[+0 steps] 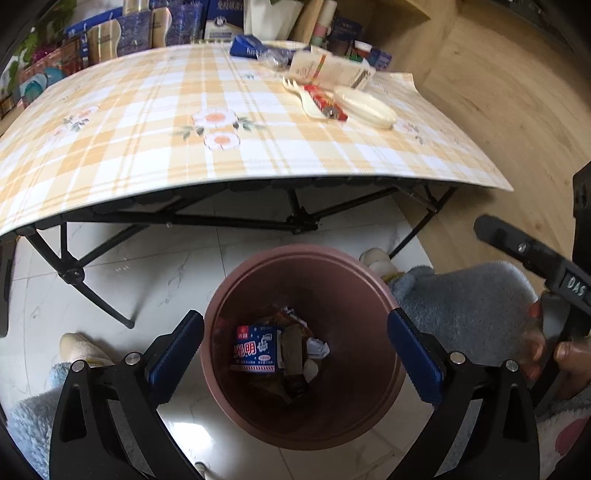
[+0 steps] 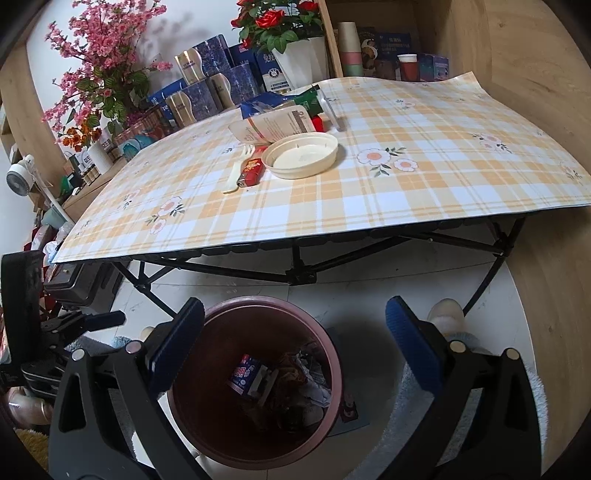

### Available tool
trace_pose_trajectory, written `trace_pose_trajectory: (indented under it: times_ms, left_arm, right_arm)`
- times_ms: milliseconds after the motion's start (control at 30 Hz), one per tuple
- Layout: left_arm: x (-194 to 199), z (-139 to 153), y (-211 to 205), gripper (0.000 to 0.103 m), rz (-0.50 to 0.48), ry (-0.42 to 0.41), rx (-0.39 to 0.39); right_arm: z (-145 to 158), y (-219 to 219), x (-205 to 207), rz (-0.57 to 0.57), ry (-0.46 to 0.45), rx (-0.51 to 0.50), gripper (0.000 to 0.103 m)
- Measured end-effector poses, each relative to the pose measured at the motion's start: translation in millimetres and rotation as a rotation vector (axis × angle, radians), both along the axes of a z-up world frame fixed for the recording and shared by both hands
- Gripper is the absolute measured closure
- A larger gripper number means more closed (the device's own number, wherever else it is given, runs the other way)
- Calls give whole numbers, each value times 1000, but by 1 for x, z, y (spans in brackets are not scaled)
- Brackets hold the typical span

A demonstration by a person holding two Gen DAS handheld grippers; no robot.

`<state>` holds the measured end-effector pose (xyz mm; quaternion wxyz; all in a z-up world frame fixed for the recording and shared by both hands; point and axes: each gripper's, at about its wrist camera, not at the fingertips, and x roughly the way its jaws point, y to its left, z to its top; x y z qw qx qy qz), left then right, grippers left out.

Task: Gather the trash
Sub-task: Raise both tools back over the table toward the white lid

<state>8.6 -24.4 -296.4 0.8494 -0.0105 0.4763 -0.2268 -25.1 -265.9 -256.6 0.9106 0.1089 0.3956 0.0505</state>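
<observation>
A folding table (image 2: 406,192) with a yellow plaid cloth stands on a white tile floor, and a brown bin (image 1: 303,347) sits on the floor just in front of it, between the person's slippered feet. On the far part of the table lies a cluster of trash: a cream lid (image 2: 301,155), a red wrapper (image 2: 253,170) just beside it, a plastic fork (image 2: 236,175) touching the wrapper's other side, and behind them a paper pouch (image 2: 275,127), a blue bag (image 2: 260,103) and a green packet (image 2: 308,101). Boxes, cups and potted flowers (image 2: 275,26) crowd the shelf behind the table. The table edge and its black frame lie between both grippers and the trash on top.

Inside the bin lie a blue carton (image 1: 254,349), crumpled white paper (image 1: 317,348) and brownish wrappers.

The left gripper (image 1: 295,350) hangs directly over the bin's mouth, pointing down into it, its blue-padded jaws spread wide, roughly as wide as the bin, with nothing between them. The right gripper (image 2: 295,347) hovers lower right of the table edge, over the bin's right rim and the floor beside it, jaws equally wide and empty. In the left view the person's right hand (image 1: 546,350) grips the right gripper's handle, above a fuzzy grey sleeve.
</observation>
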Motion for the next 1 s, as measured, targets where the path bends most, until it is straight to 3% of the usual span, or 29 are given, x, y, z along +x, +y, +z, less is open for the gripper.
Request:
trace_pose_trajectory:
  times_ms: [333, 533, 700, 1000]
  left_arm:
    - [11, 45, 29, 6, 127, -155, 30]
    - [27, 74, 46, 6, 193, -229, 27]
    - [42, 94, 54, 6, 234, -269, 12]
    - [63, 110, 57, 6, 242, -286, 0]
  right_arm:
    - [11, -10, 10, -28, 4, 24, 6]
    - [31, -7, 24, 8, -9, -52, 6]
    - [48, -8, 38, 42, -37, -139, 6]
    - [59, -23, 63, 37, -35, -181, 6]
